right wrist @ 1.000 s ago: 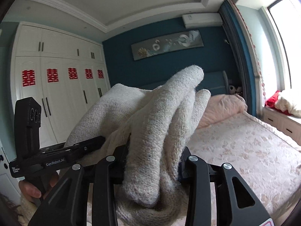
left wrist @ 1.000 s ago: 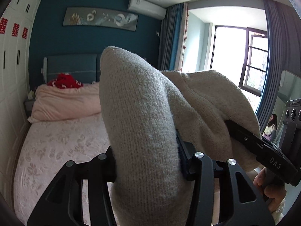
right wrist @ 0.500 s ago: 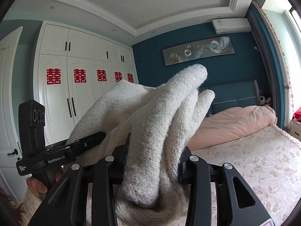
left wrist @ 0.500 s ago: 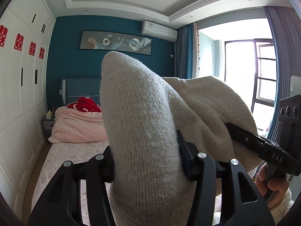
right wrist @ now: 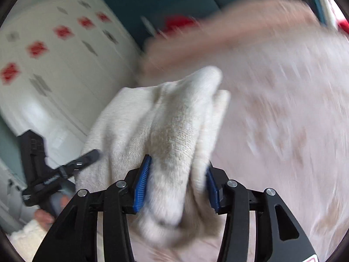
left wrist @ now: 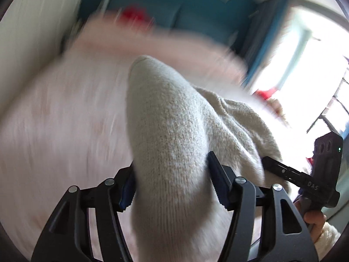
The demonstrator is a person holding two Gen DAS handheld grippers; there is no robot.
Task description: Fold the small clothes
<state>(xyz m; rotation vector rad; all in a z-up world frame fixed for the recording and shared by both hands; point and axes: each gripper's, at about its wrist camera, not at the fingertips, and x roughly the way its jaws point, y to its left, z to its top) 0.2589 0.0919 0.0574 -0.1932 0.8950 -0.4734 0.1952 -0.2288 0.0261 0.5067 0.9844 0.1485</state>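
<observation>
Above blurred bed (left wrist: 54,113): left gripper (left wrist: 172,185), right gripper (right wrist: 174,181) both clamped on knit garment (left wrist: 174,135).

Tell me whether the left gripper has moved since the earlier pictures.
Yes. The left gripper, clamped on the beige knitted garment, has tipped downward: the pink quilted bed now fills its view where ceiling and wall showed, all motion-blurred.
</observation>
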